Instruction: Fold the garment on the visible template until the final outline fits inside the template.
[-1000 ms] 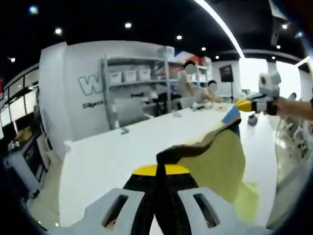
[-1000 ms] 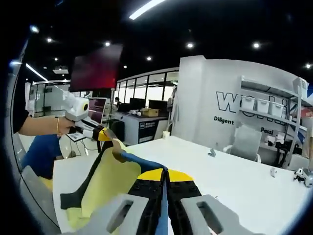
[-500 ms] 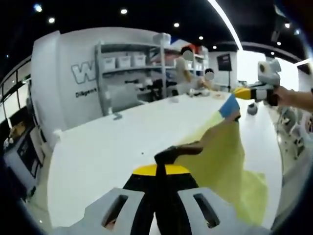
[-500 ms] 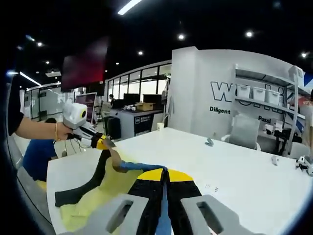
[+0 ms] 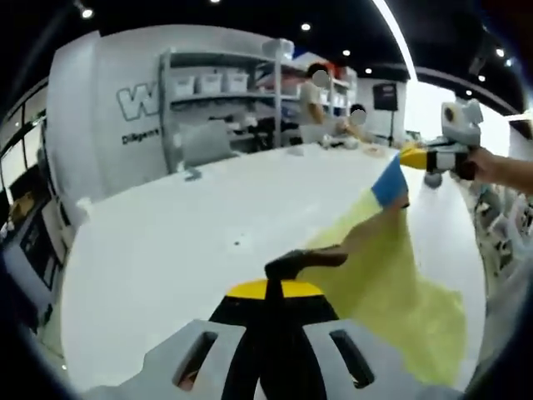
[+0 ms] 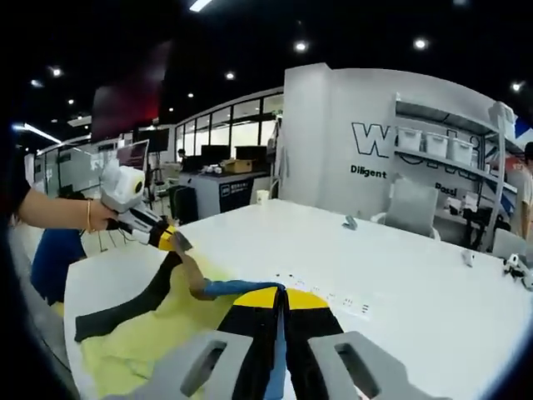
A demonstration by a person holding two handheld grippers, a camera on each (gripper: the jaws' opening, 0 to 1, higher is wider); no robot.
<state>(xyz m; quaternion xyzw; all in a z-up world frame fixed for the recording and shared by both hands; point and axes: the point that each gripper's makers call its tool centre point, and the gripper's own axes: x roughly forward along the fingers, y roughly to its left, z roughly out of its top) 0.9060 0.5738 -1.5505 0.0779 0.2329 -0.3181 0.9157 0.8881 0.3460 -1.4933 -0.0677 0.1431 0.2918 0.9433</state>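
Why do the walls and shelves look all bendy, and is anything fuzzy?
In the left gripper view the fisheye lens curves the shelves and the white table, and the yellow garment looks soft and blurry. In the right gripper view the wall lettering bends too, and ceiling lights glare as bright spots.

You hold a soft, matt yellow cloth garment (image 5: 391,275) with black (image 6: 125,307) and blue trim (image 5: 388,180); it drapes limply. Beneath it your table (image 5: 208,225) looks smooth, white and faintly glossy. Your grippers' jaws look like hard plastic, grey, black and yellow, with a dull sheen.
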